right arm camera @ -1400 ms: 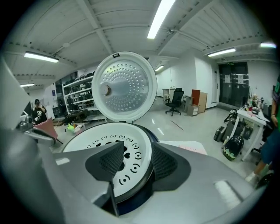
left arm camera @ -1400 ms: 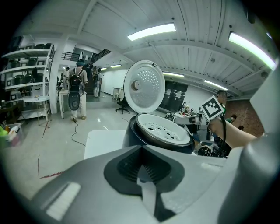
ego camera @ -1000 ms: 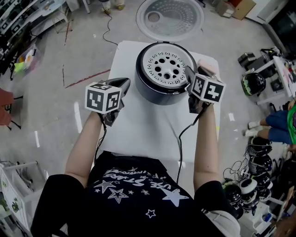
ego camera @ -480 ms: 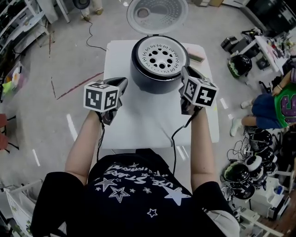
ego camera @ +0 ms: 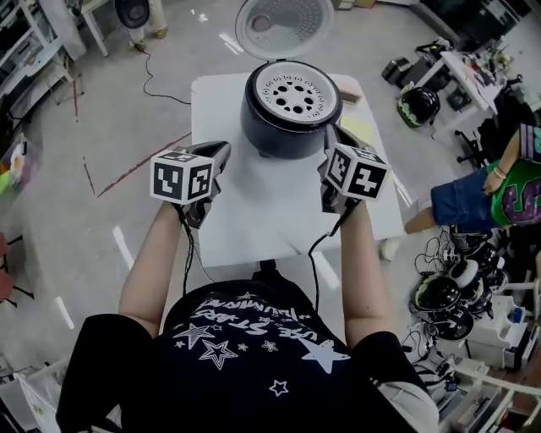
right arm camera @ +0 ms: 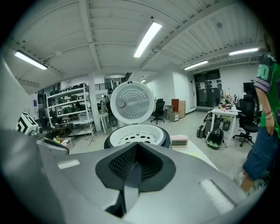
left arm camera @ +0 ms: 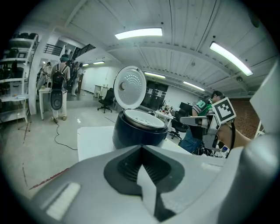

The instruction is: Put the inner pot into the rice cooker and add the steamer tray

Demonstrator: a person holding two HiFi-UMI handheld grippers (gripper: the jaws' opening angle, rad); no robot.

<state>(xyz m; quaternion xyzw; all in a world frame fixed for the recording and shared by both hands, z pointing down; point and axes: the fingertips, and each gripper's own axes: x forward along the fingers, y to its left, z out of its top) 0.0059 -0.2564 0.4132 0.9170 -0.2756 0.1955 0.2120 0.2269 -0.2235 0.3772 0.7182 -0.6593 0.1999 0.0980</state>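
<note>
Hovering above the white counter (ego camera: 254, 211), the left claw (ego camera: 221, 154) and the right claw (ego camera: 332, 135) each had their jaws pressed together, with nothing between them. The rice cooker (ego camera: 290, 127) stood ahead of and between both claws, nearer the right claw, with its lid (ego camera: 283, 24) raised. The perforated steamer tray (ego camera: 292, 90) sat in the cooker's mouth.

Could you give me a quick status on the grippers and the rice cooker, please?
Left gripper shut, empty; right gripper shut, empty. Steamer tray seated in rice cooker, lid open. Nothing between grippers and cooker.
</note>
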